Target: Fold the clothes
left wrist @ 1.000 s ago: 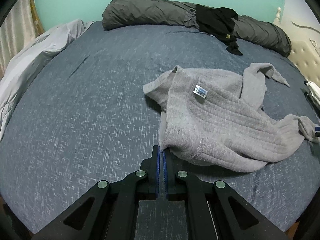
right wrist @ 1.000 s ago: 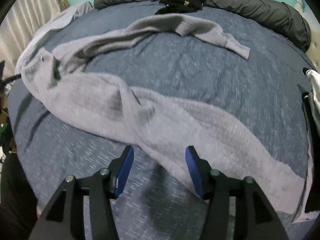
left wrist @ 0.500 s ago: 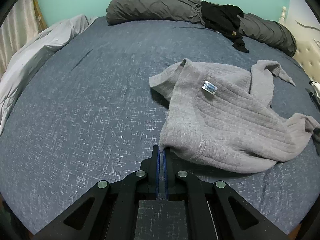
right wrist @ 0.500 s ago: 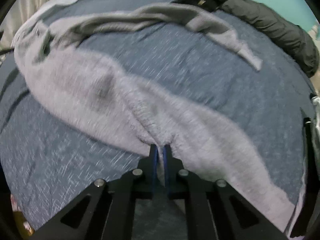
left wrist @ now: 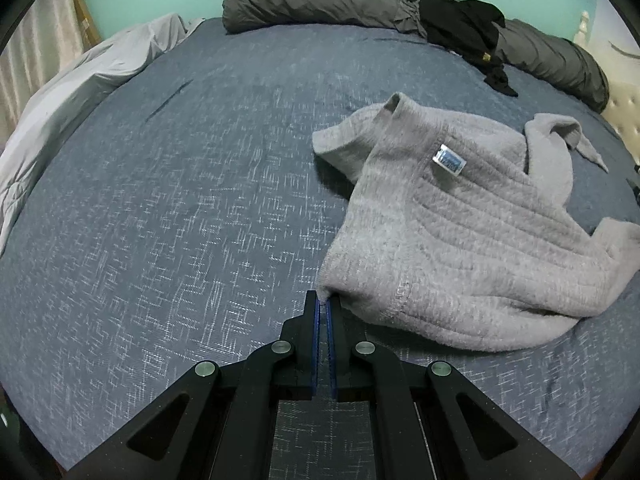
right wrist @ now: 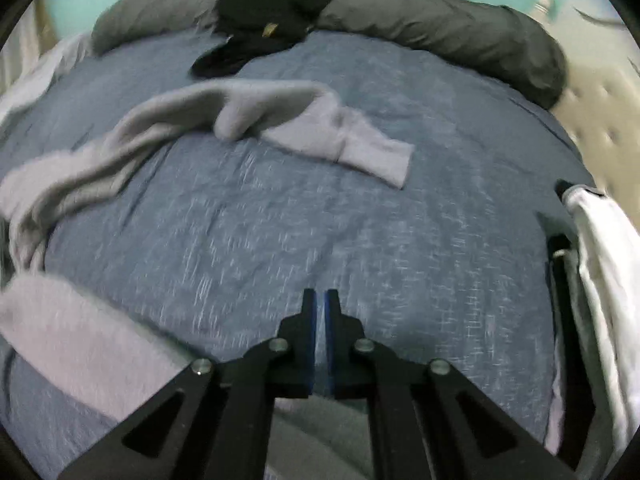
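A grey knit sweater (left wrist: 460,240) lies crumpled on the blue bed sheet (left wrist: 160,200), its inside label (left wrist: 450,160) facing up. My left gripper (left wrist: 323,300) is shut on the sweater's near corner, low over the sheet. In the blurred right wrist view, my right gripper (right wrist: 320,296) has its jaws together. Grey cloth (right wrist: 320,432) runs under its fingers from the sweater's body (right wrist: 80,340) at the lower left. One sleeve (right wrist: 320,128) lies stretched across the bed ahead.
A rolled dark grey duvet (left wrist: 320,0) with a black garment (left wrist: 460,28) on it lines the far edge. A light grey blanket (left wrist: 80,80) is bunched at the left. White cloth (right wrist: 600,260) hangs at the right edge beside a tufted headboard (right wrist: 600,128).
My right gripper closed on the sweater's hem, then swung right with the cloth trailing under it. My left gripper kept its hold on the corner and sank a little.
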A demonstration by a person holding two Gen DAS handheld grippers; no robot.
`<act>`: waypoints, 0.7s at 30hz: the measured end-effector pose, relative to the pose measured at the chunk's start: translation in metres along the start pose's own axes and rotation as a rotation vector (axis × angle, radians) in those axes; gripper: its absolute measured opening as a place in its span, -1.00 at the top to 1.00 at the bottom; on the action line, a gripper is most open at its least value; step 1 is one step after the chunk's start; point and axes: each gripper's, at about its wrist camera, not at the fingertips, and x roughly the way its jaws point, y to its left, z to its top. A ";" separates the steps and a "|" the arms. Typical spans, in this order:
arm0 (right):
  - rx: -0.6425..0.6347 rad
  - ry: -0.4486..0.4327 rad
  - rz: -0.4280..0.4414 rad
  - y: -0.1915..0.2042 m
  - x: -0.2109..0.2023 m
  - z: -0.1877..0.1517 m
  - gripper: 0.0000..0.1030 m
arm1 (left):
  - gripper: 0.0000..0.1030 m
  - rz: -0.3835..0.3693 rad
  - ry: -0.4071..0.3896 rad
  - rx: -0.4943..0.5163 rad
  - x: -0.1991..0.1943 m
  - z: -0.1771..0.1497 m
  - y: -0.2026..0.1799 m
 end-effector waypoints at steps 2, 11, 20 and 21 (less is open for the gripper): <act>0.012 -0.042 0.048 -0.006 -0.018 -0.010 0.88 | 0.94 -0.004 -0.002 0.001 0.001 0.000 0.000; -0.081 -0.016 0.023 -0.045 -0.085 -0.126 -0.10 | 0.94 -0.013 -0.012 -0.008 0.000 -0.006 -0.002; -0.225 0.158 -0.081 -0.045 -0.046 -0.175 0.54 | 0.94 0.001 -0.001 -0.021 -0.003 -0.004 -0.003; -0.220 0.156 -0.086 -0.046 -0.045 -0.174 0.69 | 0.94 0.003 -0.001 -0.019 -0.004 -0.004 -0.003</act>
